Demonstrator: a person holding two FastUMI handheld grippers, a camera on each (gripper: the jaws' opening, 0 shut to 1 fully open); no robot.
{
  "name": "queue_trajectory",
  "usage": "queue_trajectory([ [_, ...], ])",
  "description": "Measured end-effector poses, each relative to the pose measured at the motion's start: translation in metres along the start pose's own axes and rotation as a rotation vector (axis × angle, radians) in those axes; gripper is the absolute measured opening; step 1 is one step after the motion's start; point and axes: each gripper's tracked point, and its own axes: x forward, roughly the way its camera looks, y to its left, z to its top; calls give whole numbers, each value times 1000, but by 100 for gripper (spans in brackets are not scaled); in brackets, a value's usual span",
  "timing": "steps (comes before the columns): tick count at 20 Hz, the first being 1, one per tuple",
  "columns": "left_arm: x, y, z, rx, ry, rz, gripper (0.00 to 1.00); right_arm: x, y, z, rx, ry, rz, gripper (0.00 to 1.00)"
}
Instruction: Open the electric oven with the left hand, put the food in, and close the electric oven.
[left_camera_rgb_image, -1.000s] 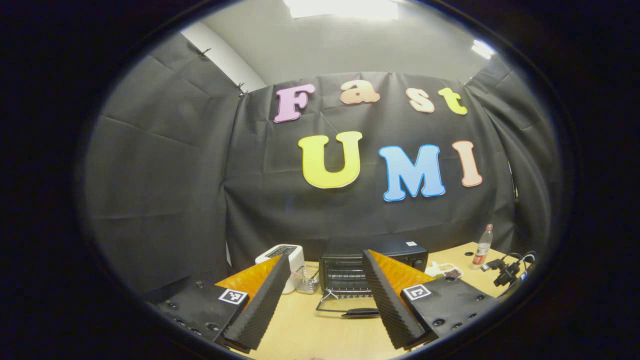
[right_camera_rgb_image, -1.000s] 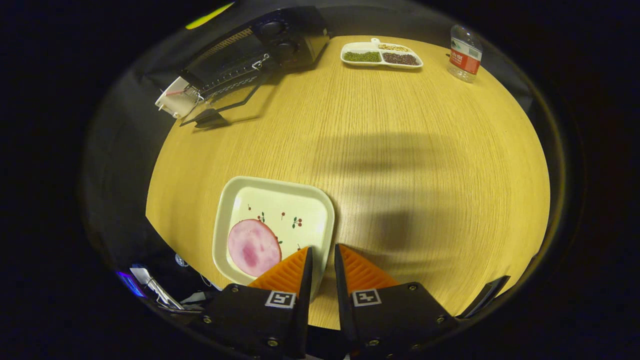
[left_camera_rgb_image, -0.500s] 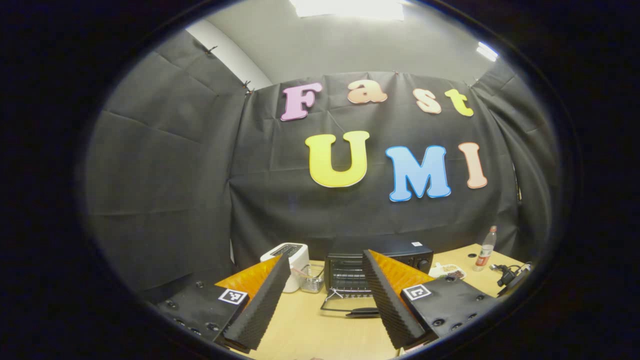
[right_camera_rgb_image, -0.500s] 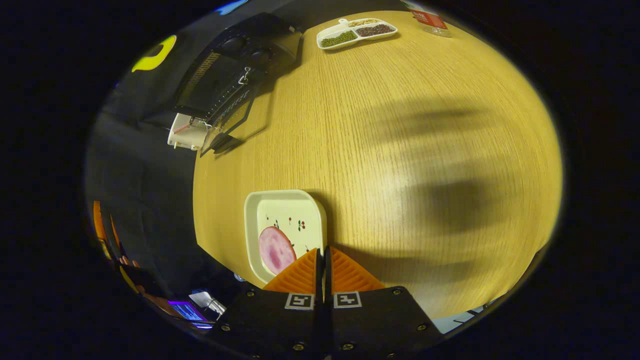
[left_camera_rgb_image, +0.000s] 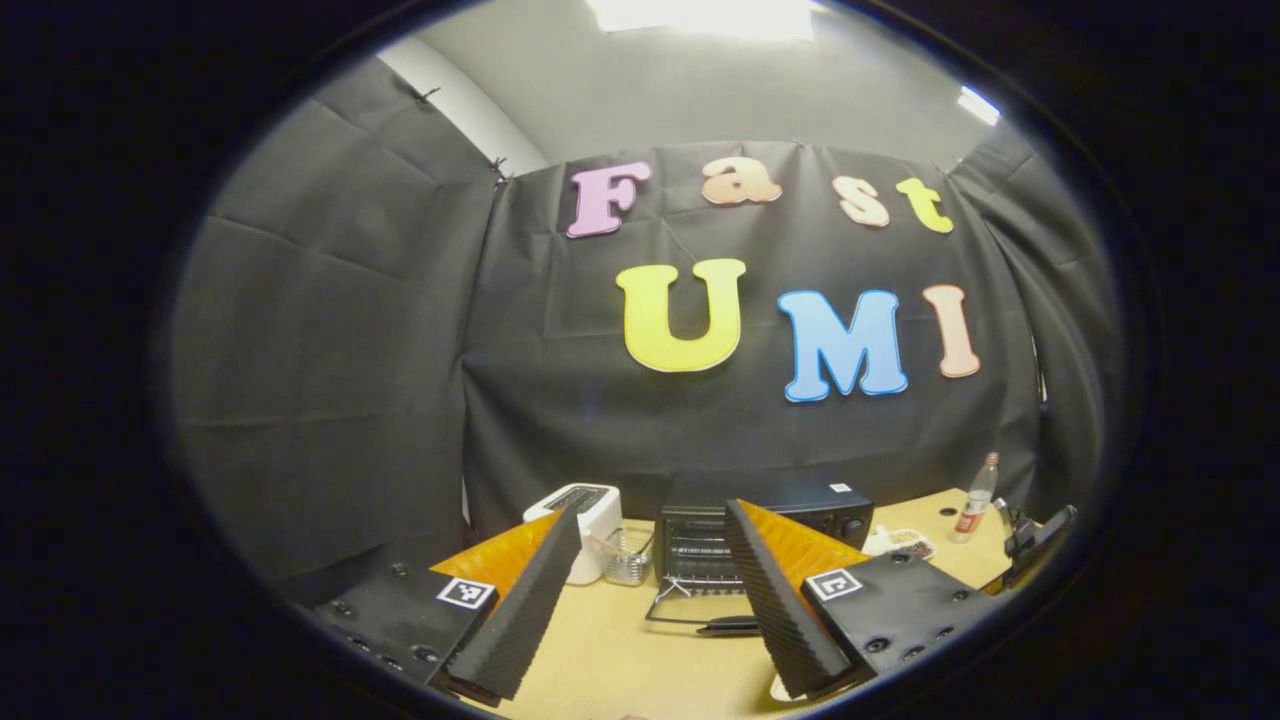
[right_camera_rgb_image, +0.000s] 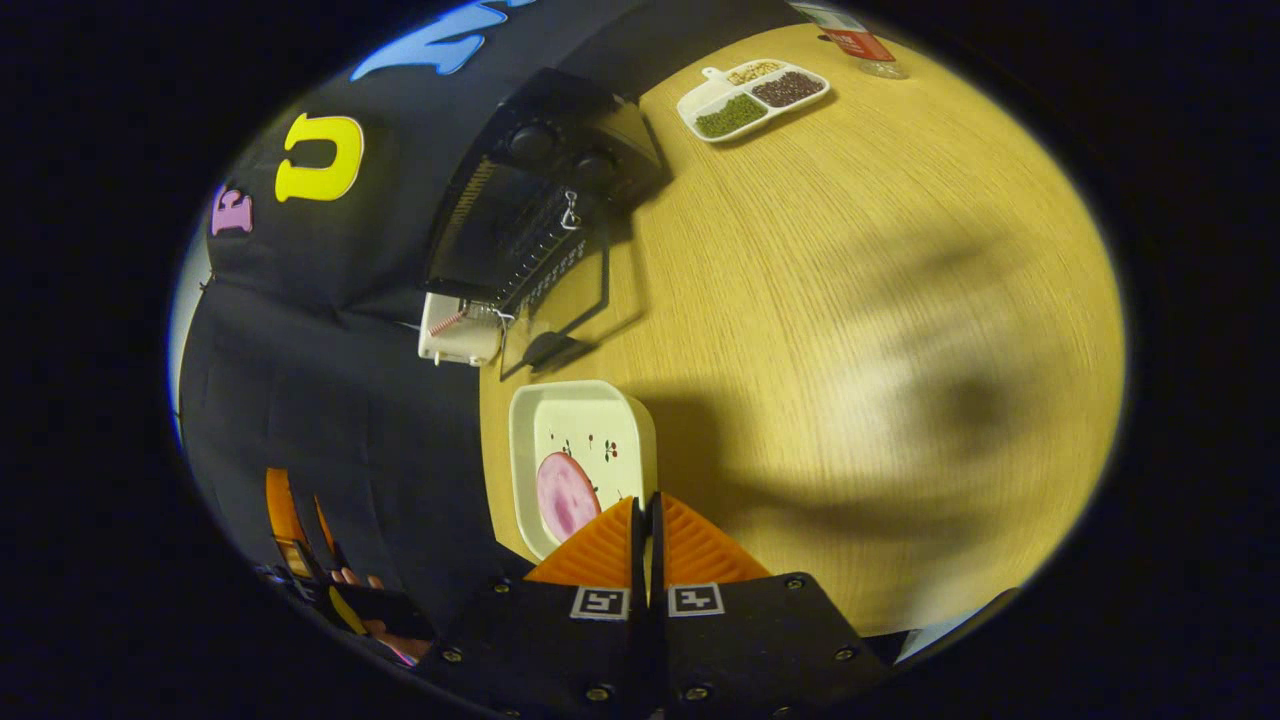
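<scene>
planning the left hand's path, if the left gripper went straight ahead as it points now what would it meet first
Probably the open oven, dead ahead between the left gripper's open jaws, starting with its lowered door. Bare table lies before it; depth is unclear.

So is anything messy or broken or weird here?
Nothing looks spilled or broken. The oven has its door down flat on the table, as the job needs. The right gripper has shut on the rim of the plate holding the pink slice.
</scene>
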Motion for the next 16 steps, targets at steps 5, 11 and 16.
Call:
queue_trajectory([
  [5, 10, 15, -3, 3, 3, -4, 100, 22, 35, 37, 93, -133, 21, 0],
  [11, 27, 47, -14, -9, 20, 15, 100, 61, 66, 77, 217, -259, 41, 0],
  [16, 43, 72, -27, -12, 40, 31, 97, 95, 92, 111, 337, -345, 82, 0],
])
